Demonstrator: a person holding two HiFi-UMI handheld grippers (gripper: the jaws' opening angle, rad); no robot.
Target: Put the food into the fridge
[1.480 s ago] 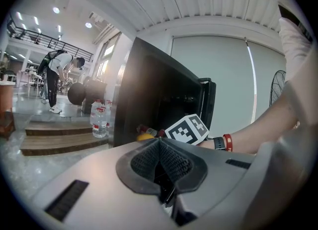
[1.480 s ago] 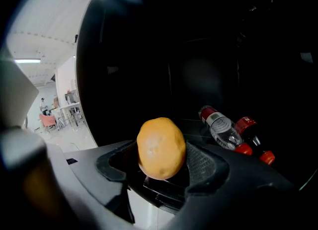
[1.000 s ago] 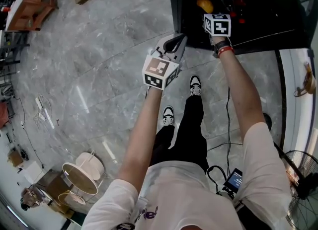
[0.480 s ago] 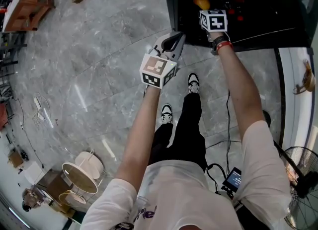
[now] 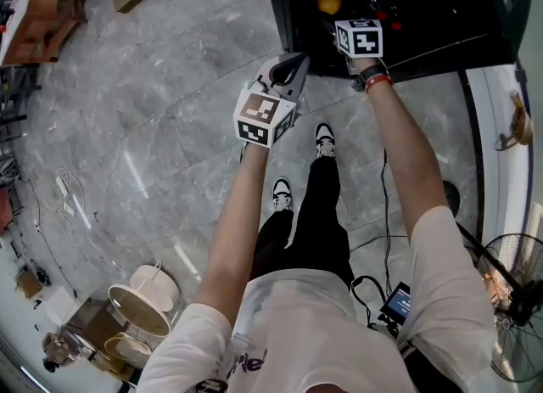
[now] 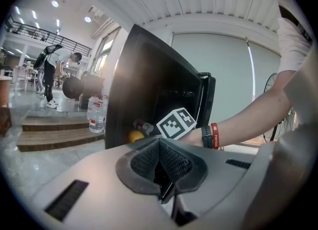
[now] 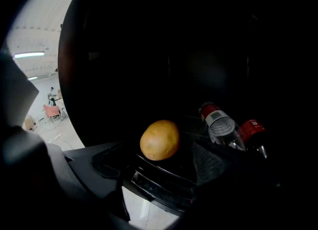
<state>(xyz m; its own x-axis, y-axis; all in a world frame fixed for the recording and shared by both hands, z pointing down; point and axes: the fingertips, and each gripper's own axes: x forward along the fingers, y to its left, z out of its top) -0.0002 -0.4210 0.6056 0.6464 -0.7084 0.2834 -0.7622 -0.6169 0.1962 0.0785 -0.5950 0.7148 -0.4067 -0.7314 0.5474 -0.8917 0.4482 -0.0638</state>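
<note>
Right fingers [image 7: 214, 162]: spread wide, gripping nothing; the potato [image 7: 159, 140] sits past their tips, in line with the gap, touching neither pad.
Right gripper [image 7: 161, 168]: reaches into the dark fridge [image 5: 441, 9], low over the front edge of the wire shelf [image 7: 149, 180].
Potato: lies on that shelf; nearly round, its slightly longer axis runs across the gap between the jaws.
Bottles [image 7: 222, 125]: two with red labels, lying on their sides just to the right of the potato.
Left fingers [image 6: 144, 160]: pressed together, holding nothing.
Left gripper [image 6: 160, 163]: held outside the fridge, near its corner, over the grey floor [image 5: 161, 111].
</note>
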